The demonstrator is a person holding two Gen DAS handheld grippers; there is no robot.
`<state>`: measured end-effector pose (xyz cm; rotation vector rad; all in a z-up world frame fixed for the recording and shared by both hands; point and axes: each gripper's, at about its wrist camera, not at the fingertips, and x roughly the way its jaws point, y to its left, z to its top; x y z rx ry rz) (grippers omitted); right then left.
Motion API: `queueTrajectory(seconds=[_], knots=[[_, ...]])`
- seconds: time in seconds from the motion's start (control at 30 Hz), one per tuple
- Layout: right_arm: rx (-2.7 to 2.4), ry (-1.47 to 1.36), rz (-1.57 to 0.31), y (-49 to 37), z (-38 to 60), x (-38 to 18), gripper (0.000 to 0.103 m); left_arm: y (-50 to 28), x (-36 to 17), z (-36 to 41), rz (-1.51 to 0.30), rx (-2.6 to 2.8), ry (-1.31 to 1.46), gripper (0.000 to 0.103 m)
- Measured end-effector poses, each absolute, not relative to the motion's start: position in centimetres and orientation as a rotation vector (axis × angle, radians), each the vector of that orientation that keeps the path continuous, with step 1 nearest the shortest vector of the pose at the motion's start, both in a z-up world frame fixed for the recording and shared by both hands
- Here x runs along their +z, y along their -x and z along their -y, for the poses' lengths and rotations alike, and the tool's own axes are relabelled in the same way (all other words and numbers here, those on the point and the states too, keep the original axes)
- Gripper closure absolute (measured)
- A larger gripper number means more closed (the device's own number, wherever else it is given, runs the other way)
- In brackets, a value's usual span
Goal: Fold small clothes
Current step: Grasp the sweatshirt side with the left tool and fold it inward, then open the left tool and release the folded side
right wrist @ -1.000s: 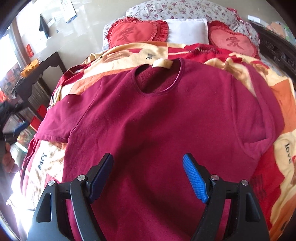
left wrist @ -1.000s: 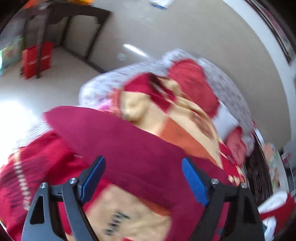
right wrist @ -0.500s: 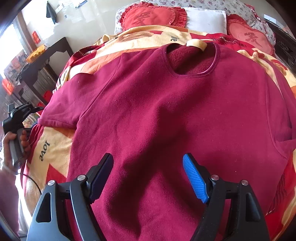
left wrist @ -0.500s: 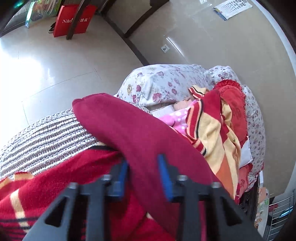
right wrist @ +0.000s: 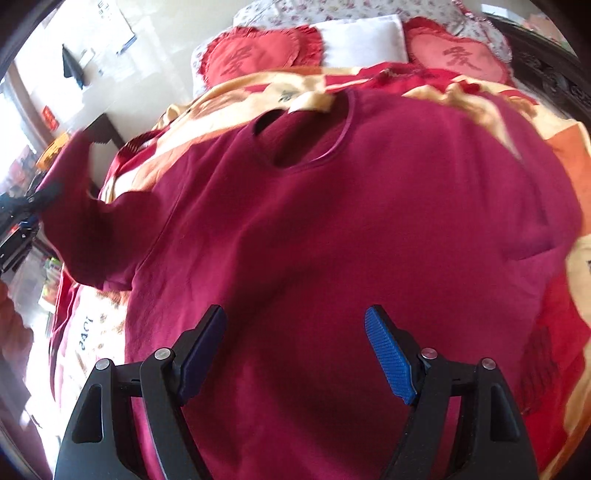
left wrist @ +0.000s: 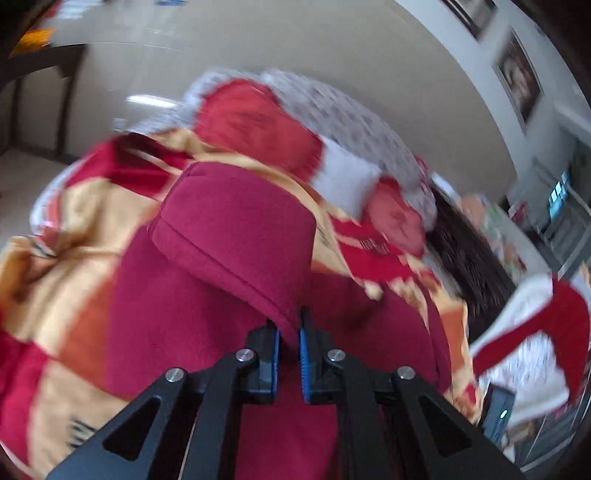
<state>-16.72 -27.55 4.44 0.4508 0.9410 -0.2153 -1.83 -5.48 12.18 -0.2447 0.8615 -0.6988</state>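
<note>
The soft dark-red fleece top [right wrist: 332,229] lies flat on the bed's red and yellow blanket [right wrist: 236,96]. The left claw [left wrist: 288,332] pinches its lifted sleeve [left wrist: 236,236]; the right claw [right wrist: 295,343] hovers wide open, holding nothing

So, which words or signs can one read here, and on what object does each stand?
"love", seen upside down: on the blanket, at its left edge.
One large Chinese character on each heart cushion: too blurred to read.
Wall papers: too small to read.
The maroon shirt carries no text.
</note>
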Motion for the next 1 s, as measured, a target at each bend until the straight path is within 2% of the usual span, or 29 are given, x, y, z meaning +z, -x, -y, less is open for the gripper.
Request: queueTrajectory(seconds=[0.03,0.07,0.13,0.17,0.2,0.27,0.33,0.37,0.43,0.53,0.6,0.7,0.93,0.97,1.0], knots=[[-0.228,-0.449,-0.935,17.1,28.0,4.6,0.042,2.2,11.3,7.3,-0.884,-0.721,0.223,0.093],[-0.239,-0.45,-0.933,17.3,28.4,4.7,0.042,2.7,10.1,9.1,-0.922,-0.747,0.205,0.088],[-0.265,-0.462,-0.931,17.9,29.6,4.8,0.042,3.2,7.6,12.0,-1.005,-0.774,0.171,0.067],[-0.275,-0.469,-0.932,18.0,30.0,4.7,0.042,3.7,6.5,12.9,-1.03,-0.772,0.14,0.045],[-0.285,-0.475,-0.933,18.2,30.5,4.7,0.042,4.1,5.5,13.4,-1.05,-0.762,0.108,0.036],[-0.299,-0.479,-0.938,18.4,31.3,4.7,0.042,4.6,4.8,13.0,-1.059,-0.762,0.099,0.036],[-0.301,-0.471,-0.934,18.3,31.7,4.8,0.042,5.0,5.5,11.9,-1.046,-0.768,0.082,0.029],[-0.298,-0.466,-0.931,18.1,31.8,4.9,0.042,5.3,6.2,11.2,-1.026,-0.776,0.074,0.02],[-0.279,-0.46,-0.926,17.4,32.0,5.1,0.042,5.8,7.6,9.2,-0.953,-0.777,0.055,0.013],[-0.224,-0.47,-0.9,16.3,31.8,5.5,0.042,6.9,9.0,5.8,-0.861,-0.704,-0.031,0.009],[-0.183,-0.484,-0.885,15.3,31.4,5.8,0.042,6.2,8.3,4.7,-0.86,-0.623,-0.094,0.009],[-0.145,-0.51,-0.907,14.5,31.2,5.4,0.042,4.6,6.4,2.5,-0.915,-0.5,-0.123,0.009],[-0.282,-0.437,-0.905,13.4,33.7,4.2,0.042,1.2,3.1,-1.1,-1.04,-0.389,0.0,0.009],[-0.276,-0.437,-0.907,12.8,34.0,3.8,0.045,1.3,3.2,-0.9,-1.039,-0.388,0.007,0.009],[-0.259,-0.44,-0.905,12.3,34.1,3.5,0.053,1.4,3.2,-1.0,-1.036,-0.386,0.006,0.009]])
